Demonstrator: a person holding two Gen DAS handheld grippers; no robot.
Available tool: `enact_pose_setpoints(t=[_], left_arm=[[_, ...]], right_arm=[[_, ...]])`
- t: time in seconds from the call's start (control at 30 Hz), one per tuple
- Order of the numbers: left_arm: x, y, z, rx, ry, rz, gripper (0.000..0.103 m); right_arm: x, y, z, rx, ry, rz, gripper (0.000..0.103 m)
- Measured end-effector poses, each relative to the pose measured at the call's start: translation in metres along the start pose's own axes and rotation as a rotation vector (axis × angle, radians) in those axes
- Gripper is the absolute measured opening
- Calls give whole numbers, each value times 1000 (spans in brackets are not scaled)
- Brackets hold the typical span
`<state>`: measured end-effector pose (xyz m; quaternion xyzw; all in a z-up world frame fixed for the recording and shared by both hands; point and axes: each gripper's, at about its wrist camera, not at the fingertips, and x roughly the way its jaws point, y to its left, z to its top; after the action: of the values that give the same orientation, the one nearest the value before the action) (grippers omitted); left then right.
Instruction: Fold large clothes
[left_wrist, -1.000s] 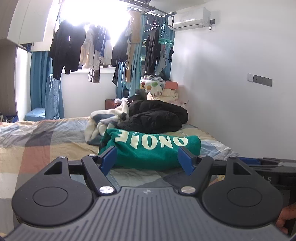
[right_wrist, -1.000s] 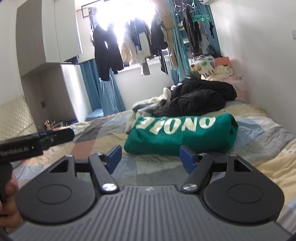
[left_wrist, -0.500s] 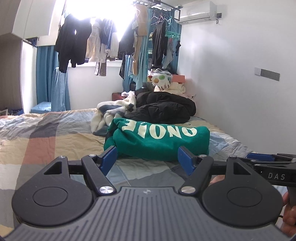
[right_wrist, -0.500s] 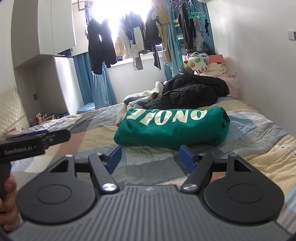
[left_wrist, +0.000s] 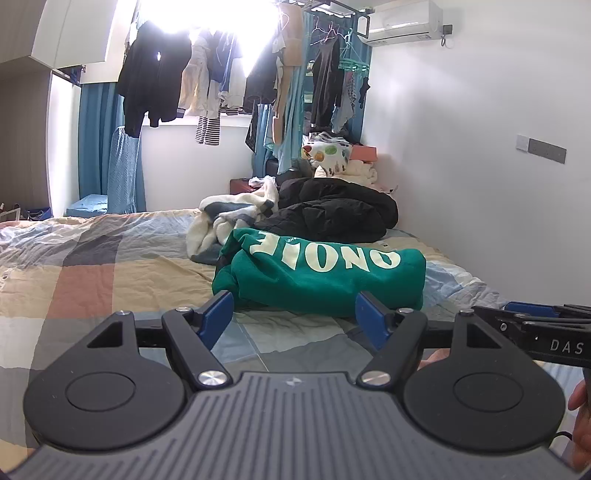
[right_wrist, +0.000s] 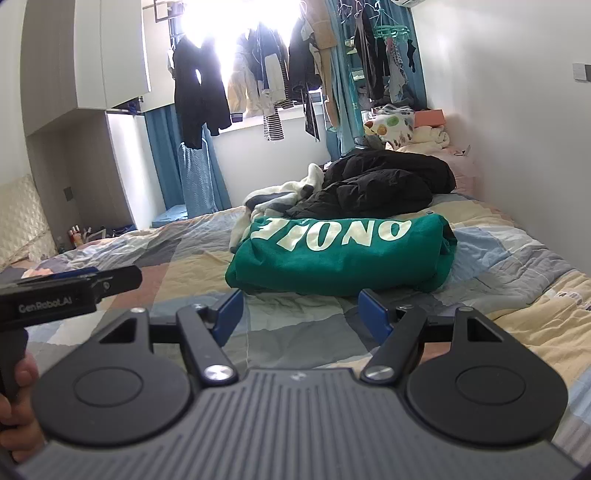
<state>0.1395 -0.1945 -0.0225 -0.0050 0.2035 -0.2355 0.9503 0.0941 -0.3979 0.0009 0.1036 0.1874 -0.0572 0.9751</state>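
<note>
One folded green sweatshirt (left_wrist: 321, 273) on the bed (left_wrist: 110, 266); behind it one black jacket (left_wrist: 332, 210). Two grippers, left (left_wrist: 295, 315) and right (right_wrist: 301, 312), both spread, empty.

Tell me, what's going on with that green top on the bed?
A person is holding a gripper in each hand. The left gripper and right gripper are both open and empty, aimed at the green sweatshirt. It lies folded on the patchwork bedspread, and nothing touches it. A black jacket lies heaped behind.
</note>
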Motion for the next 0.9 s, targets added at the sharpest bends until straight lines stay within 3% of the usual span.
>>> enact_pose_setpoints(t=[0.13, 0.27, 0.3, 0.37, 0.4, 0.57, 0.63, 0.67, 0.9], left_arm=[[0, 0, -1, -1, 0, 2, 81], [2, 1, -1, 1, 1, 14, 91], [2, 2, -1, -1, 2, 15, 93], [3, 5, -2, -5, 2, 14, 97], [3, 6, -2, -5, 4, 19, 99], [4, 9, -2, -9, 17, 34, 102], [4, 10, -1, -17, 18, 40, 102], [4, 11, -1, -21, 19, 40, 102], [2, 11, 0, -19, 19, 43, 103]], right_arm=[[-2, 0, 1, -5, -2, -11, 72], [-2, -2, 2, -4, -3, -26, 73], [-2, -2, 2, -3, -5, -34, 76], [-1, -5, 3, 6, -11, -41, 92], [-2, -7, 4, 9, -14, -47, 94], [-1, -13, 4, 21, -19, -104, 95], [0, -14, 4, 29, -16, -107, 96], [1, -14, 4, 25, -9, -112, 103], [-3, -11, 2, 8, -25, -111, 103]])
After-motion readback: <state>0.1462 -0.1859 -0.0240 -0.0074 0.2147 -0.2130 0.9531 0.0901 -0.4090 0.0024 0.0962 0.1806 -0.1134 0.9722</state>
